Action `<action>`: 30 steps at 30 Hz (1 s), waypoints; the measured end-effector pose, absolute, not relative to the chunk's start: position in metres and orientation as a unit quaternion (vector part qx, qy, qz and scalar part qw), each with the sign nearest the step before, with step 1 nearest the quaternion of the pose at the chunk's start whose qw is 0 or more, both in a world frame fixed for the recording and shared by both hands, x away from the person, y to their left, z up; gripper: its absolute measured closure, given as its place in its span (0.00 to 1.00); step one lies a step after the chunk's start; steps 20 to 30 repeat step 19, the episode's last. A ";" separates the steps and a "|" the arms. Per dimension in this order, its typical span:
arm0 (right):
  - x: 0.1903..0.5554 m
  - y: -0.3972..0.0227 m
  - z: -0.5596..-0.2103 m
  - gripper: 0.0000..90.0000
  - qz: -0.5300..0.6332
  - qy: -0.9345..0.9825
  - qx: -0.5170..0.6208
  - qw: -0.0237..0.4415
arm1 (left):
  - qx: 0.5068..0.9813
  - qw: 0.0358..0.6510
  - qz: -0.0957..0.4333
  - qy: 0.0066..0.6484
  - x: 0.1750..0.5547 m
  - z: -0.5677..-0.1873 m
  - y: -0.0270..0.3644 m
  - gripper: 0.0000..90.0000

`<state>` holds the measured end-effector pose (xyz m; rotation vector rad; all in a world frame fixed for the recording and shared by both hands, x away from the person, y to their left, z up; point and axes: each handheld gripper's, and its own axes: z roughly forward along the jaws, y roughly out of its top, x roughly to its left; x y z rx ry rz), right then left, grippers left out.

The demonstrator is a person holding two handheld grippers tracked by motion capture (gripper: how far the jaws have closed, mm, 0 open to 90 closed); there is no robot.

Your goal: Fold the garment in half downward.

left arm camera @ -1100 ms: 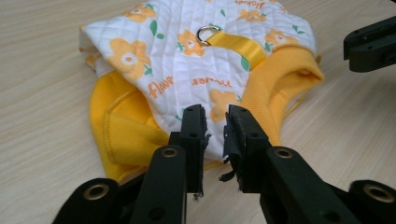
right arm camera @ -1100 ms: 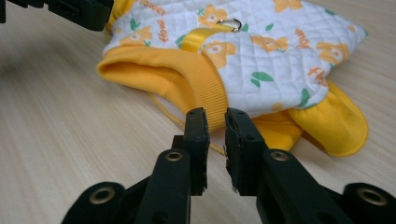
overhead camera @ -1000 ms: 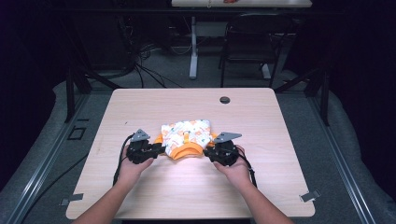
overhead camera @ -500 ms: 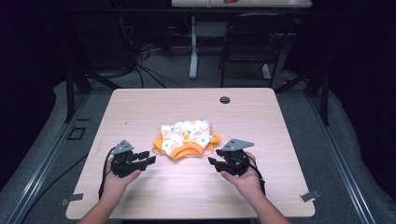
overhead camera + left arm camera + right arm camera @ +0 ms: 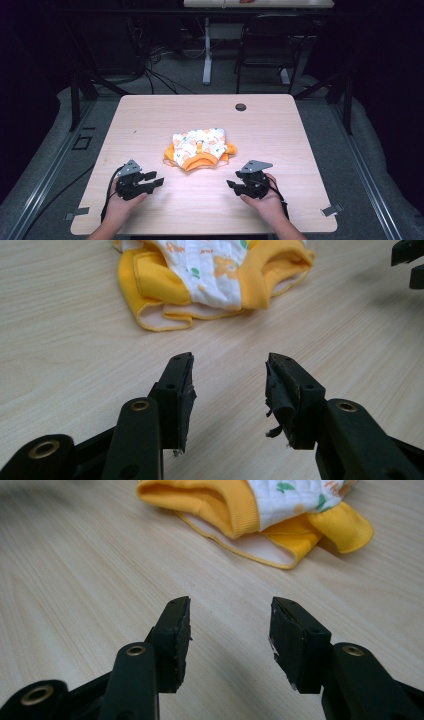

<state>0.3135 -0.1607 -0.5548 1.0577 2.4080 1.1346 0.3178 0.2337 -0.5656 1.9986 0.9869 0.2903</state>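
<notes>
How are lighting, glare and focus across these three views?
High view: the table is brightly lit with dark surroundings; a pale glare patch lies between the grippers, and the garment looks soft. Left gripper view: garment and fingers fairly sharp, with soft shadows at right. Right gripper view: the table's far left corner blurs and washes out.

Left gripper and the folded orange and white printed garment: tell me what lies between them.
Bare light wood tabletop, per the left gripper view; left gripper open, garment untouched.
</notes>
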 end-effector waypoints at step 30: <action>0.309 -0.141 -0.575 0.56 0.361 0.861 0.325 0.152 | 0.815 0.424 0.109 0.381 0.315 -0.577 0.222 0.60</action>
